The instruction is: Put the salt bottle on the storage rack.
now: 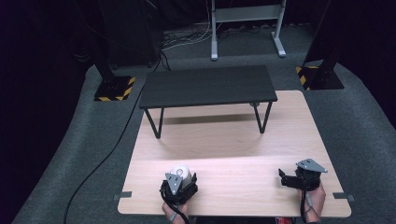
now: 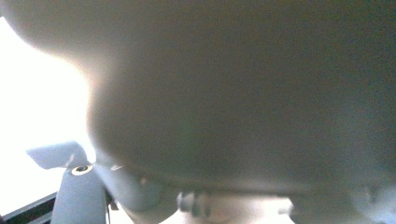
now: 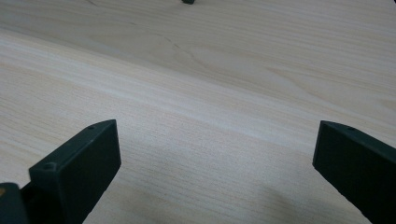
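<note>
Left gripper (image 1: 179, 184) at a white rounded object (image 1: 180, 173); right gripper (image 1: 299, 179) idle with nothing in it.

High view: the white rounded object sits on the light wooden table (image 1: 233, 140) near its front edge, at about 7 o'clock from the table's centre, directly at the front of the left gripper and touching or nearly touching it; whether the jaws have closed on it cannot be told; the left gripper view is taken up by a blurred pale grey surface (image 2: 233, 93) close against the lens; the right gripper rests at about 5 o'clock, well apart from the object, its tips pointing toward 9 o'clock; right gripper view: jaws spread wide over bare wood grain (image 3: 210, 93), nothing between them; a black low bench (image 1: 208, 85) stands at 12 o'clock on the table's far half.
</note>
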